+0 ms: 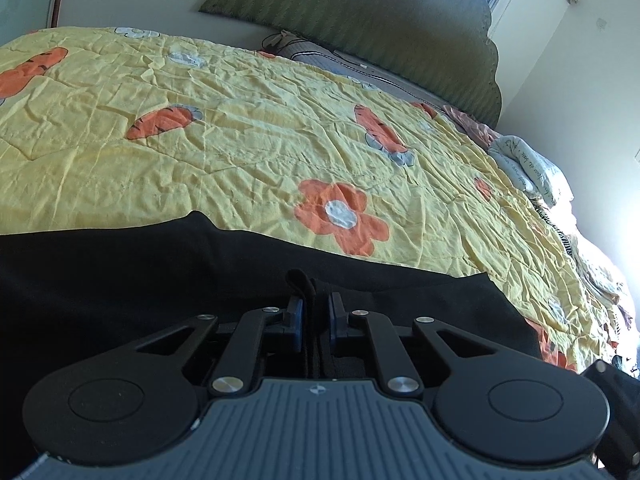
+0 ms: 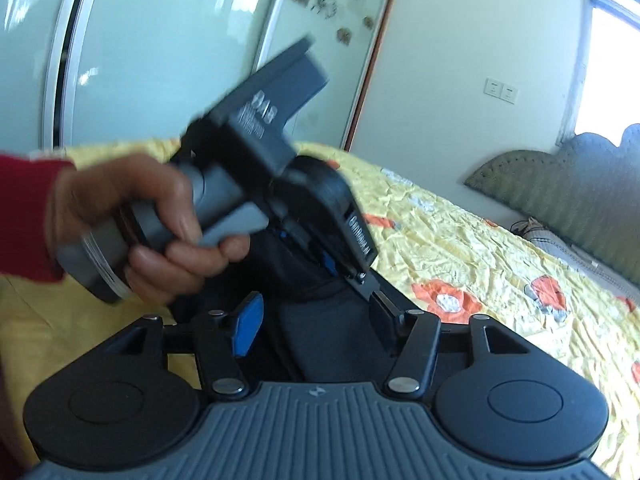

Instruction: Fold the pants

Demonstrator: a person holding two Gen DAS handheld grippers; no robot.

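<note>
The black pants lie on the yellow flowered quilt at the near edge of the bed. My left gripper is shut on a fold of the pants' black fabric, which sticks up between its blue pads. In the right wrist view the left gripper, held by a hand in a red sleeve, points down at the pants. My right gripper is open, its fingers wide apart over the black fabric, holding nothing.
A green padded headboard stands at the far end of the bed, with pillows and bunched bedding along the right side. A glass sliding wardrobe door and a wall with switches stand behind the bed.
</note>
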